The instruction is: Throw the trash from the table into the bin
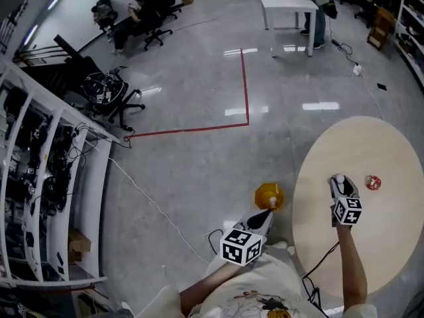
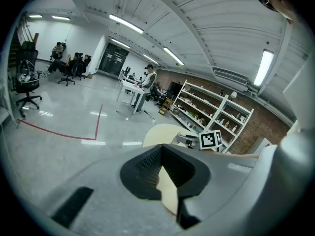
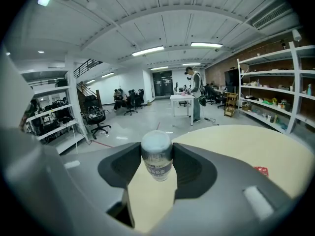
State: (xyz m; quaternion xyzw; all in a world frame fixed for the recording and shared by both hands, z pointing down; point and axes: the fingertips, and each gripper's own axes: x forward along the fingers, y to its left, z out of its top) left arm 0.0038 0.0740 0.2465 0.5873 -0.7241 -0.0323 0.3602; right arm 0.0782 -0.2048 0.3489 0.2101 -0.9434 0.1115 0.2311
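Observation:
My right gripper (image 1: 338,181) hangs over the round beige table (image 1: 384,244), shut on a small bottle (image 1: 339,177) with a pale cap. In the right gripper view the bottle (image 3: 156,162) stands upright between the pads of the right gripper (image 3: 156,156). A red crumpled wrapper (image 1: 373,182) lies on the table just right of it and shows as a red wrapper (image 3: 261,170) low on the right. My left gripper (image 1: 266,214) is off the table's left edge, beside an orange round bin (image 1: 269,195) on the floor. The jaws of the left gripper (image 2: 161,151) meet with nothing between them.
A white table (image 1: 286,2) with a person beside it stands far back. Office chairs (image 1: 112,98) and metal shelves (image 1: 40,177) line the left side. Red tape (image 1: 245,85) marks the floor, and a white cable (image 1: 152,204) runs across it.

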